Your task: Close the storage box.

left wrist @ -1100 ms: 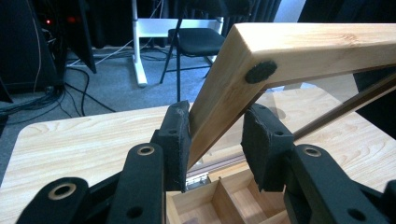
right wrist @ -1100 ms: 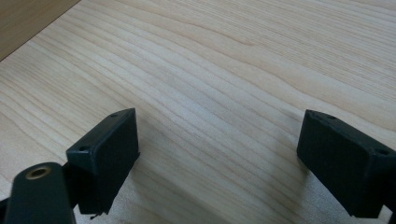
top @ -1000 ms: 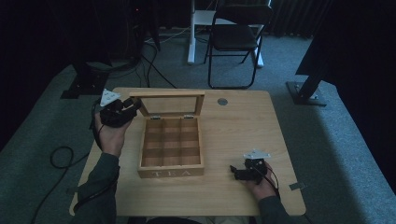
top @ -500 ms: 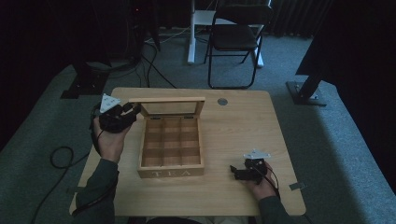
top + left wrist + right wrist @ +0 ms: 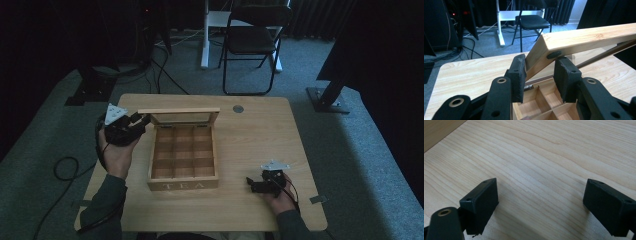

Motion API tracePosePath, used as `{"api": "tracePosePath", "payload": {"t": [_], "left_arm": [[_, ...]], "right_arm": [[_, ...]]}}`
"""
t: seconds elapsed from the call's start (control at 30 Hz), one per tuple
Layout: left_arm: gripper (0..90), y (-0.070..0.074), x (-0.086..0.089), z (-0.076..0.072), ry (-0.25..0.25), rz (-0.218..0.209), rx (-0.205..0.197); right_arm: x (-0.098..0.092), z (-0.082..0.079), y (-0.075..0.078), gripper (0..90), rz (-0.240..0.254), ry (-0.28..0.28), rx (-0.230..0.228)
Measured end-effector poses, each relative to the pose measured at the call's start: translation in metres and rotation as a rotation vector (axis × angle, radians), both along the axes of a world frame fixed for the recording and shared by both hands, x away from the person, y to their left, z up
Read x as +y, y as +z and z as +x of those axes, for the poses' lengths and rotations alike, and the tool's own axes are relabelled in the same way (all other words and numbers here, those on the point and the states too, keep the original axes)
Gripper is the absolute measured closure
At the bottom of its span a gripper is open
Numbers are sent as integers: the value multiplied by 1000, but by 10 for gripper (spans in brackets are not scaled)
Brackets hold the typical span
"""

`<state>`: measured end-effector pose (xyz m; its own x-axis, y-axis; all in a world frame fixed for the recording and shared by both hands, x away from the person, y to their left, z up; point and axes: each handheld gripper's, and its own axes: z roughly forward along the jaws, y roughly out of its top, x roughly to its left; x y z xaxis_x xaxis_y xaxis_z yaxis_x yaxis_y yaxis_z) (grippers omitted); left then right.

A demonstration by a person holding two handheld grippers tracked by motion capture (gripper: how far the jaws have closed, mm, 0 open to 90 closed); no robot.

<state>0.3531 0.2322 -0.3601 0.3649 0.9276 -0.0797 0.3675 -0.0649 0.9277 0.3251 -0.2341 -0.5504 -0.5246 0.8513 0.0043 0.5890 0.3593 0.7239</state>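
Observation:
A wooden tea box [image 5: 182, 186] with several empty compartments stands on the table [image 5: 260, 135], left of centre. Its glass-paned lid [image 5: 180, 117] is part-way up and leans over the box. My left gripper [image 5: 142, 120] is shut on the lid's left corner. In the left gripper view the two pads [image 5: 517, 72] clamp the lid's wooden frame [image 5: 586, 37], with the compartments [image 5: 541, 100] below. My right gripper [image 5: 250, 184] rests on the table at the near right, pointing left. It is open, with bare tabletop between its jaws [image 5: 540, 195].
A small round grommet [image 5: 238, 108] sits in the table's far edge. A black folding chair [image 5: 252, 40] and stand bases [image 5: 327, 100] are on the carpet beyond. A cable [image 5: 65, 167] loops on the floor at the left. A tape scrap [image 5: 317, 199] lies by the near right corner.
The lid's upper edge has come down toward the box, with my left gripper holding its corner. The right gripper has stayed where it was.

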Motion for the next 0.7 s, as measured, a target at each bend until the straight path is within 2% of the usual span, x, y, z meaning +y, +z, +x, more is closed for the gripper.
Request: {"api": "tracePosePath", "payload": {"t": [0.43,0.7], "left_arm": [[595,-6,1,-9,0,-24,16],[592,-9,1,-14,0,-23,25]], "right_arm": [[1,1,0,123,0,7,2],[1,1,0,123,0,8,3]]}}
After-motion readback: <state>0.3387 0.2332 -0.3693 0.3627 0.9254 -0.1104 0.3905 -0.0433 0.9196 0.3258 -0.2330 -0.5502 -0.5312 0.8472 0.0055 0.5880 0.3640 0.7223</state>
